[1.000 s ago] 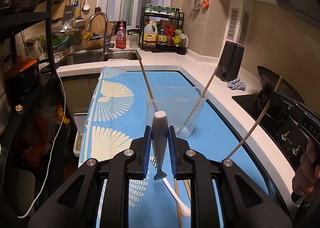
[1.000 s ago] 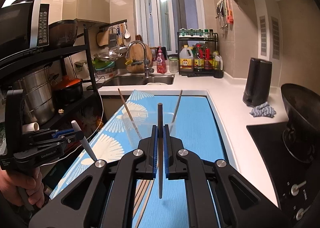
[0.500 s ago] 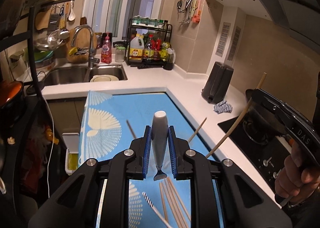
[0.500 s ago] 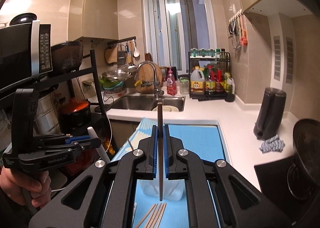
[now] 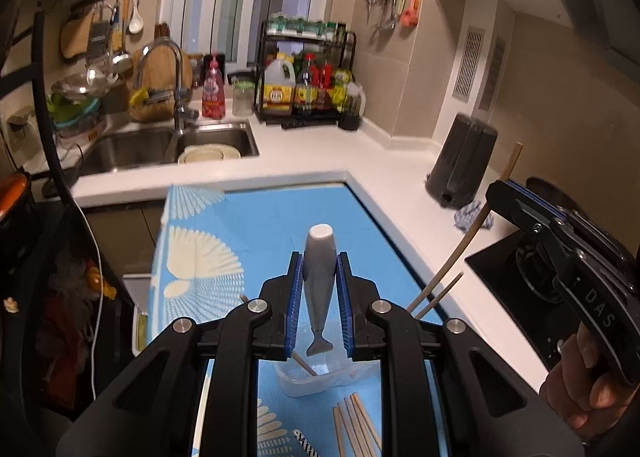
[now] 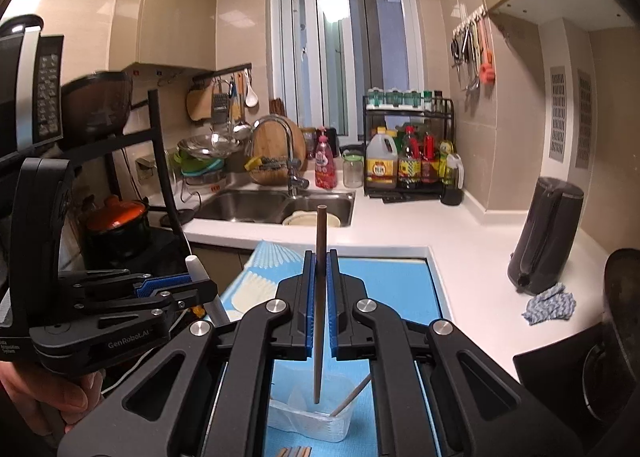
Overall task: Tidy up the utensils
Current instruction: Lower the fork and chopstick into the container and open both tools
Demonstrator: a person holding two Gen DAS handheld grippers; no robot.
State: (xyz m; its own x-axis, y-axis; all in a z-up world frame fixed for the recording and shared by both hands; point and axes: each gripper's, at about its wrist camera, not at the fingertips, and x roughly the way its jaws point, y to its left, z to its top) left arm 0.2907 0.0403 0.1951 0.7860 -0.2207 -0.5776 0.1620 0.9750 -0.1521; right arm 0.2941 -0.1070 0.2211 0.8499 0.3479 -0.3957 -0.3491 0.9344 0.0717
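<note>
Chopstick [image 6: 320, 297] clamped upright in right gripper [image 6: 320, 299], white spoon handle [image 5: 319, 281] clamped in left gripper [image 5: 319, 305]; clear container [image 6: 308, 421] sits just below both, so lowering and release look next.

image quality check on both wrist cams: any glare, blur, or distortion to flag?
Left wrist view: strong fisheye bend with dark corners, dim warm light; the spoon handle in the left claw is sharp, background slightly soft. Right wrist view: same bend; window blown out with bright glare; the chopstick in the right claw is crisp.
</note>
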